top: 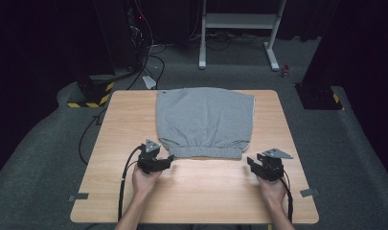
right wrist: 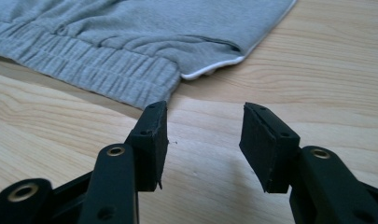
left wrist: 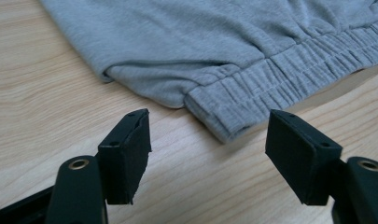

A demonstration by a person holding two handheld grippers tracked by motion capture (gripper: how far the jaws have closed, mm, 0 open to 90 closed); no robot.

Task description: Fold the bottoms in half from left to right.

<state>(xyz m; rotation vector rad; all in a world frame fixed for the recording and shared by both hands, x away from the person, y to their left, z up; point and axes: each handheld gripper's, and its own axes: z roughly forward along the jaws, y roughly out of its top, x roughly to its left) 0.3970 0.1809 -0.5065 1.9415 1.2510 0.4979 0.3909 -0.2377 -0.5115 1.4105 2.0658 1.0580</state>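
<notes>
High view puts the grey garment [top: 205,122] in the far middle of the tabletop [top: 115,191], its ribbed waistband [top: 207,152] along the near edge. Taking that waistband as the landmark: the left gripper [top: 170,158] sits at its left end, jaws apart with nothing between them, though the band's corner lies just ahead of the gap in the left gripper view [left wrist: 224,126]. The risk there, I judge, is a shallow bite: pads that catch only the top layer of the folded band would let the lower layer sag or slip free.

Right of the waistband's right end, the right gripper [top: 250,162] also stands open and empty, offset to the bare wood beside the cloth [right wrist: 144,88]. Closing from there could miss the fabric entirely, or pinch only the white-edged hem [right wrist: 214,67], leaving the lift lopsided and the garment skewed.
</notes>
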